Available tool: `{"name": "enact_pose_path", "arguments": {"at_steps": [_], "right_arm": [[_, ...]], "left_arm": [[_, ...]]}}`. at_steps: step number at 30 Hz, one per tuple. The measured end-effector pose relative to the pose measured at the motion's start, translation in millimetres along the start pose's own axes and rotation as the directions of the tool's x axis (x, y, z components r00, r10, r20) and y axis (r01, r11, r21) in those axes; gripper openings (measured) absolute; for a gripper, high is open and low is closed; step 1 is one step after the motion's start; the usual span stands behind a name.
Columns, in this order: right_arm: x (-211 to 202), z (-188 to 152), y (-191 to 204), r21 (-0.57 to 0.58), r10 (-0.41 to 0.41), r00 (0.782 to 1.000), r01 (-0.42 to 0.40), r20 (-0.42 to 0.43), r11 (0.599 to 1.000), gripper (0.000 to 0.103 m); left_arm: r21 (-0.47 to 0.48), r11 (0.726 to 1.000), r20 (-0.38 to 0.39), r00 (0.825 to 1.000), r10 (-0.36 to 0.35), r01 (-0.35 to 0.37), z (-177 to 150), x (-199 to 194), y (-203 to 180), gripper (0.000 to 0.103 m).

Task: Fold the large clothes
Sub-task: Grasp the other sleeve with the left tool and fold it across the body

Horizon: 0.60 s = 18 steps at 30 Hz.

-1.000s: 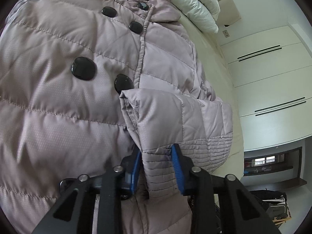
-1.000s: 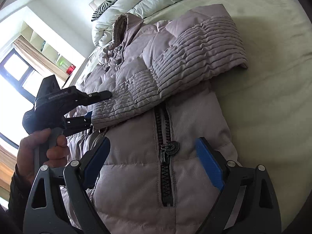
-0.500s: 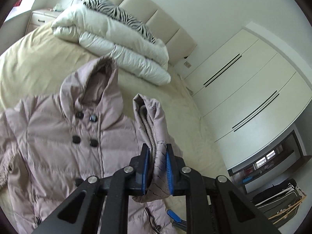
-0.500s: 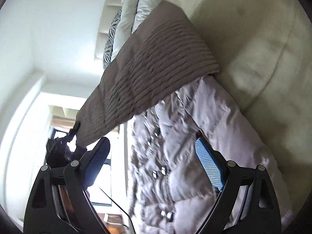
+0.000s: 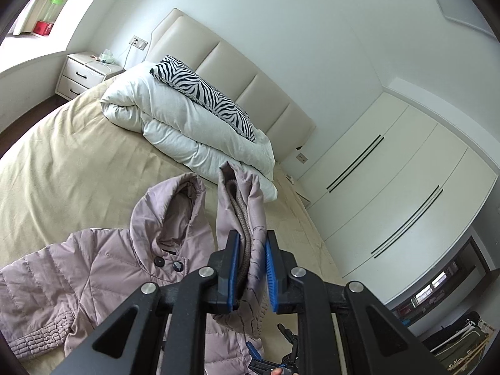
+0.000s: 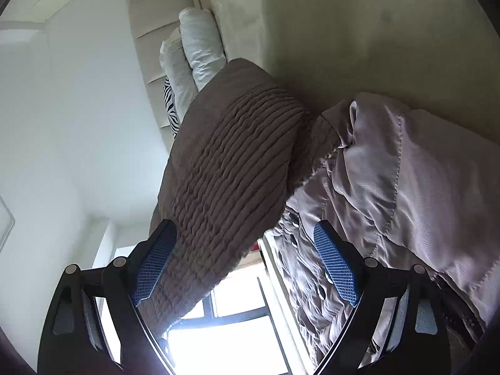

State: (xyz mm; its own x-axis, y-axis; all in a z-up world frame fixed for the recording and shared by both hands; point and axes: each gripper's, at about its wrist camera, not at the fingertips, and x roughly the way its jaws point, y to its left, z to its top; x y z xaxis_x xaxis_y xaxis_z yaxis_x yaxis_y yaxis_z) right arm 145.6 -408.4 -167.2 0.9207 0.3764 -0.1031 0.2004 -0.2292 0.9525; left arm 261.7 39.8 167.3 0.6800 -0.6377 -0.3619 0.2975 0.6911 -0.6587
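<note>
**Left clamped on sleeve cuff, right wide open with nothing gripped**

Landmark = bed (image 5: 68,168).

- Bed: beige sheet. A folded white duvet (image 5: 187,125) sits at its head end, with a zebra pillow (image 5: 203,92) on top.
- Jacket (image 5: 103,278): mauve quilted puffer, lying front-up on the bed at the foot side of the duvet, hood (image 5: 175,206) toward the duvet. Body flat on the sheet, two dark buttons visible below the hood.
- Sleeve (image 6: 231,162): raised off the bed, hanging in the air above the jacket body. Ribbed cuff end (image 5: 247,250) sits between the left fingers.
- Left gripper (image 5: 250,272): blue pads pressed together on the cuff, fabric bunched between them and sticking out past the tips.
- Right gripper (image 6: 247,265): fingers well apart. Raised sleeve passes in front of its left pad (image 6: 154,265); contact unclear. Right pad is over the jacket body, not pinching.
</note>
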Motion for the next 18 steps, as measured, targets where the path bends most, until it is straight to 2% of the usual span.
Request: {"name": "enact_pose_path", "arguments": {"at_steps": [4, 7, 13, 18], "right_arm": [[27.5, 4.0, -6.3, -0.003, -0.043, 0.999, 0.043, 0.010, 0.999, 0.090], [37.7, 8.7, -8.3, -0.022, -0.060, 0.998, 0.059, -0.031, 0.998, 0.090], [57.5, 11.4, -12.8, -0.065, -0.120, 0.992, 0.118, -0.037, 0.991, 0.090], [55.0, 23.6, 10.0, -0.126, -0.106, 0.994, 0.106, 0.005, 0.986, 0.090]], "left_arm": [[-0.052, 0.999, 0.023, 1.000, 0.003, -0.002, 5.5, -8.4, 27.1, 0.017], [-0.068, 0.998, 0.020, 1.000, 0.014, -0.013, 5.6, -7.2, 40.7, 0.017], [-0.076, 0.997, 0.013, 1.000, 0.004, -0.003, 0.3, -4.6, 47.3, 0.017], [-0.087, 0.996, 0.012, 1.000, 0.028, -0.027, -1.4, -3.7, 58.3, 0.016]]}}
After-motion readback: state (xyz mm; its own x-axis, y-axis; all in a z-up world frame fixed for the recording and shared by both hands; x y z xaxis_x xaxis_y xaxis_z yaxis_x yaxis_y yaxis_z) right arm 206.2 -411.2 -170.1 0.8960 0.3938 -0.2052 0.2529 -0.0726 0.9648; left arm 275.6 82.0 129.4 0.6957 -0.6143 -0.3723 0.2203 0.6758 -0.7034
